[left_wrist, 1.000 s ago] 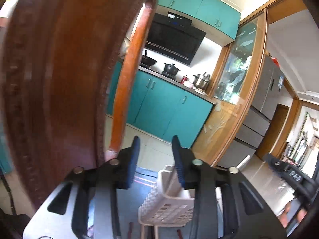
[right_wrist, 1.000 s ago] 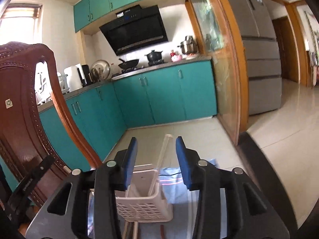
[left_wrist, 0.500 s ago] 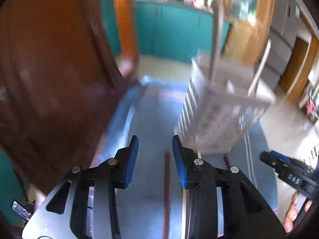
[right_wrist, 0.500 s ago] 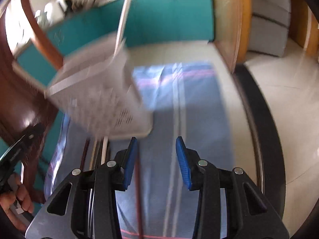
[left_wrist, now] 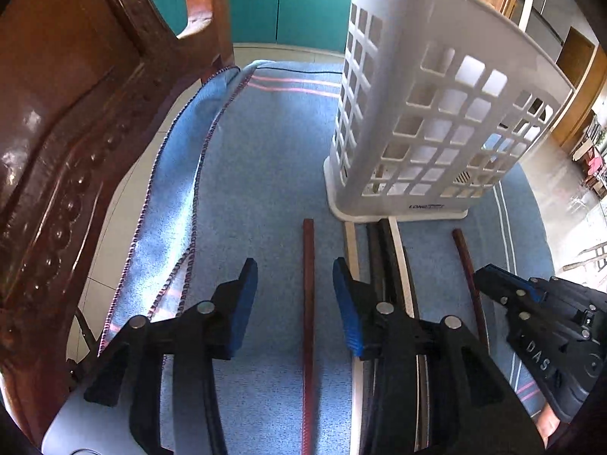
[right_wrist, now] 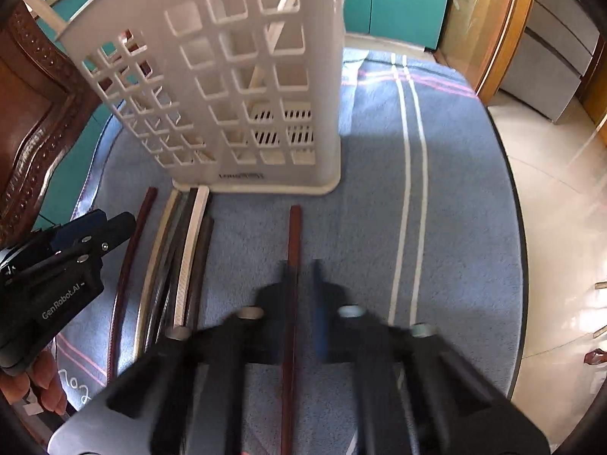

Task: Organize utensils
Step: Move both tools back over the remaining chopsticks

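My right gripper [right_wrist: 299, 295] has just clamped the reddish chopstick [right_wrist: 293, 250] at centre frame; stiff, light, slippery; left gripper [left_wrist: 295, 292], lower centre, has just widened astride another chopstick [left_wrist: 308, 303].

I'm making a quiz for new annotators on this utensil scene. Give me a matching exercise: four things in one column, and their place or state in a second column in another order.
Things:
1. white basket
2. bundle of chopsticks
3. blue cloth
4. pale chopstick

Place or state:
A. lying flat side by side, ends at the basket's base
B. leaning inside the basket, tip above its rim
C. standing upright on the cloth
D. spread under everything, with pink stripes

Pairs: 1-C, 2-A, 3-D, 4-B
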`<action>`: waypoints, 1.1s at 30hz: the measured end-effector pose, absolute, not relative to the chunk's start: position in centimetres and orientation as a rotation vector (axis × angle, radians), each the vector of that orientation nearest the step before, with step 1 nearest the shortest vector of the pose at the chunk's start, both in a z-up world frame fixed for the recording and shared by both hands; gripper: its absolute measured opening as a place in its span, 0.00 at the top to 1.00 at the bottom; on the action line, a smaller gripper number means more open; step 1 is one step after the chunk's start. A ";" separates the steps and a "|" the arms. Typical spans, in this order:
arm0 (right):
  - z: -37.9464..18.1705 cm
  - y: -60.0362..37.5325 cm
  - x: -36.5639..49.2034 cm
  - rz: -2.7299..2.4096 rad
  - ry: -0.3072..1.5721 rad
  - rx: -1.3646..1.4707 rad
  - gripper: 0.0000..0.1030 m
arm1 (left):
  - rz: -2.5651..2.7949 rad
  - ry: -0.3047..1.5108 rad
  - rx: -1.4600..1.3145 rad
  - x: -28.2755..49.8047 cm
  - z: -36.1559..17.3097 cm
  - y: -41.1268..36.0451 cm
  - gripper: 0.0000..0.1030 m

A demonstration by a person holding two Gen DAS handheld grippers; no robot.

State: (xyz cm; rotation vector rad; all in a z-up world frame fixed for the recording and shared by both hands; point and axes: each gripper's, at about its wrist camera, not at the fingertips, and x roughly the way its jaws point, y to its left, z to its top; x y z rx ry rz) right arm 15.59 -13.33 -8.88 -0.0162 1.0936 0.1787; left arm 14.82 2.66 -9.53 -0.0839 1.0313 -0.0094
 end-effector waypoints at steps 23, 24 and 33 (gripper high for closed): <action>-6.1 -15.1 14.7 0.137 1.037 0.021 0.83 | -0.080 1.072 -0.020 15.3 -10.9 0.5 0.93; -6.1 -15.1 14.7 0.139 1.037 0.020 0.82 | -0.090 1.070 -0.020 15.0 -10.8 0.4 0.93; -6.9 -13.6 14.9 0.156 1.056 -0.020 0.69 | -0.069 1.059 -0.010 13.9 -10.5 1.4 0.93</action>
